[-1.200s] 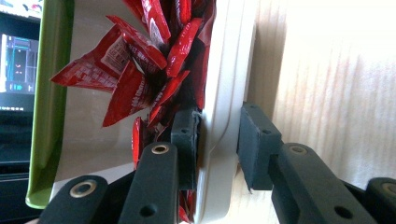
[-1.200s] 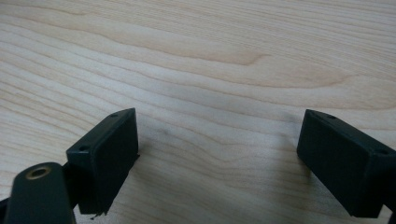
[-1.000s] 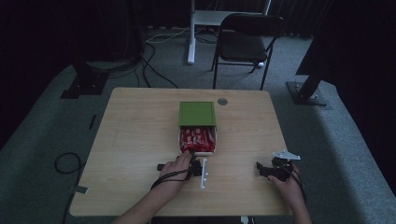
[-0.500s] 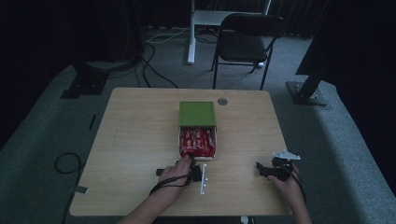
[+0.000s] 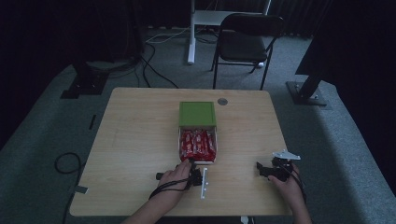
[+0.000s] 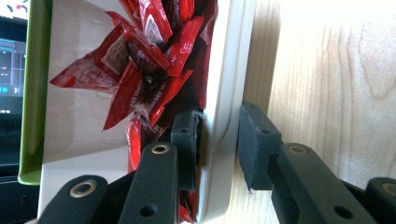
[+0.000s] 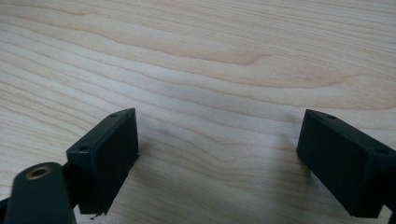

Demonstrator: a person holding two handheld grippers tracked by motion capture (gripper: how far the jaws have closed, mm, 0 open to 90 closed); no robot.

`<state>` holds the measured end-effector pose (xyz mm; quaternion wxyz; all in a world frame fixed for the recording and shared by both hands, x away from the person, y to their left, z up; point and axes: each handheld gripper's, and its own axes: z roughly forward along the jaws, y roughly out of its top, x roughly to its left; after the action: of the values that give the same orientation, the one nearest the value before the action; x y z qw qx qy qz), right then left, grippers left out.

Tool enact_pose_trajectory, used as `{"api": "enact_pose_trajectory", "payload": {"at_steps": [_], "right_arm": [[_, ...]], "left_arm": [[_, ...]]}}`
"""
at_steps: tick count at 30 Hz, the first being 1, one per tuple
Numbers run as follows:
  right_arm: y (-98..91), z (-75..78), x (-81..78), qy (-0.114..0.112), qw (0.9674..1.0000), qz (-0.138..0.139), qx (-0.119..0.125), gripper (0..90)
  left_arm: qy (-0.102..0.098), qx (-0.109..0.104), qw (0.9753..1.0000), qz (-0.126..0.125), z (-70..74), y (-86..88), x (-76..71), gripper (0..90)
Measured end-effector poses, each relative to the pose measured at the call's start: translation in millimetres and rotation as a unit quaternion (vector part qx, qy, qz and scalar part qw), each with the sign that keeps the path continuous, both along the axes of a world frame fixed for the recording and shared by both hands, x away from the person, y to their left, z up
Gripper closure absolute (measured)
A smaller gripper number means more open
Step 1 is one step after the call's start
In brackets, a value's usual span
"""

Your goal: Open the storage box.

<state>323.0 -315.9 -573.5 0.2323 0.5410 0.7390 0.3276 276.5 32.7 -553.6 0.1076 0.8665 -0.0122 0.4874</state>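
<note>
Drawer (image 5: 198, 161) stands pulled out of a green box (image 5: 197, 114) near the middle of the worktop (image 5: 135, 140), open end toward the person. It is white-walled and packed with red packets (image 5: 198, 143). In the left gripper view the packets (image 6: 154, 60) lie crumpled and overlapping against the drawer's pale floor, with the green box edge (image 6: 35, 84) along the far left.

Left gripper (image 5: 195, 173) sits at the drawer's near wall, held by the left hand (image 5: 175, 179). In its own view the jaws straddle the drawer's front wall (image 6: 222, 116): one pad lies inside the drawer among the packets, the other outside over the wood. The inner pad touches the wall; the outer pad sits right against it, any gap too slim to judge. The jaws are closed down on this wall, gripping it. A white bar-shaped part lies just beside this gripper on the worktop in the high view; what it is cannot be told.

Right gripper (image 5: 267, 170) rests near the right front of the worktop, well apart from the drawer, in the right hand (image 5: 289, 184), with its grey plate on top. In the right gripper view (image 7: 217, 158) the jaws stand wide apart with bare wood grain between them and nothing held.

Chair (image 5: 247, 42) stands beyond the far edge of the worktop, on grey floor with cables.
</note>
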Motion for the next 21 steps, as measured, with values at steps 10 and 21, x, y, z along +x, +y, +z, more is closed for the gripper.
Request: {"api": "enact_pose_trajectory", "payload": {"at_steps": [10, 21], "right_arm": [[0.0, 0.0, 0.0, 0.000, 1.0000, 0.000, 0.000, 12.0], [0.0, 0.0, 0.0, 0.000, 1.0000, 0.000, 0.000, 12.0]], "left_arm": [[0.005, 0.000, 1.0000, 0.000, 1.4, -1.9, -4.9, 71.1], [0.015, 0.005, 0.9999, 0.002, 4.2, -2.5, -9.1, 70.9]]}}
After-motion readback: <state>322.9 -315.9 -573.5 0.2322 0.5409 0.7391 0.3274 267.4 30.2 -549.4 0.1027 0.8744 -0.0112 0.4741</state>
